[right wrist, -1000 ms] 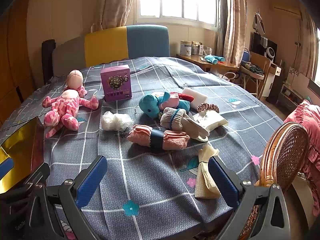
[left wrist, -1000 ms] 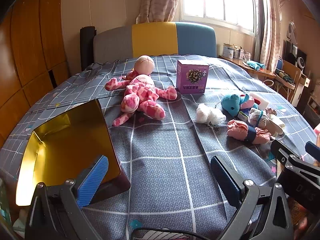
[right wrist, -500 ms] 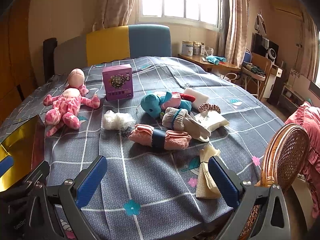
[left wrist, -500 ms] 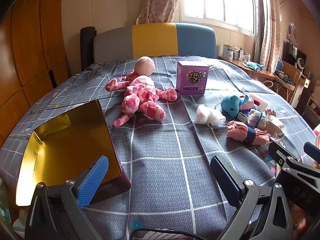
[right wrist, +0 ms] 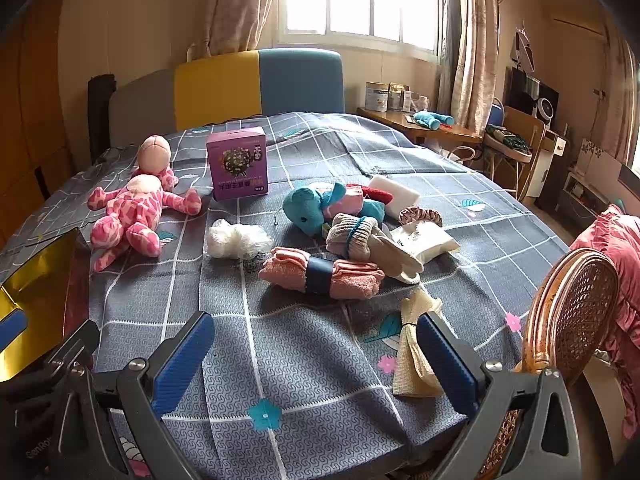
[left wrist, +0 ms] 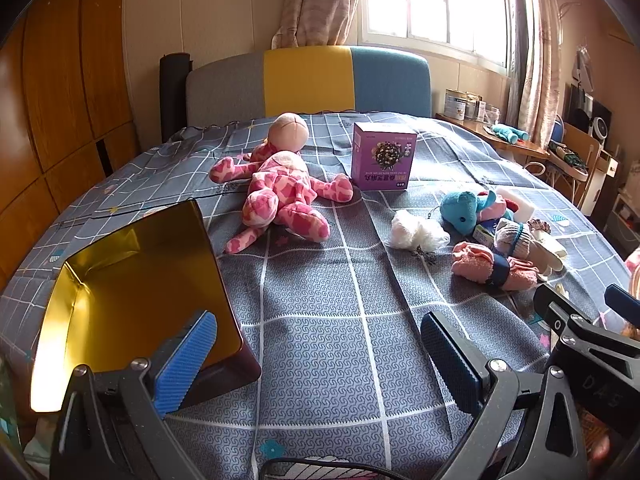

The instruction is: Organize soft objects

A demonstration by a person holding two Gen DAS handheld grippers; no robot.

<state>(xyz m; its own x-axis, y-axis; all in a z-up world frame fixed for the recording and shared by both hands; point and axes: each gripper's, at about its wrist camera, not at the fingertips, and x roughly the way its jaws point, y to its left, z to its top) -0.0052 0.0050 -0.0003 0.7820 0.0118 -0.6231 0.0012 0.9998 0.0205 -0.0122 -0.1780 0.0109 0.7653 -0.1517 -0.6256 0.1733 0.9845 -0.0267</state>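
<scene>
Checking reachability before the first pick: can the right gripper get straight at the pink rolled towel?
Probably yes. The right gripper is open and empty, and only bare bedspread lies between it and the pink towel, whose near side is uncovered.

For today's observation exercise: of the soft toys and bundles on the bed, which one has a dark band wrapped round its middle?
The pink rolled towel, lying nearest the right gripper. The pink plush doll, teal plush toy and white puff have no such band.

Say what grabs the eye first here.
The pink plush doll sprawled at the far left of the bed, beside an upright purple box. To the right lies a heap of soft things around a blue plush toy and rolled pink socks. Near left, a shiny gold box stands open.
</scene>
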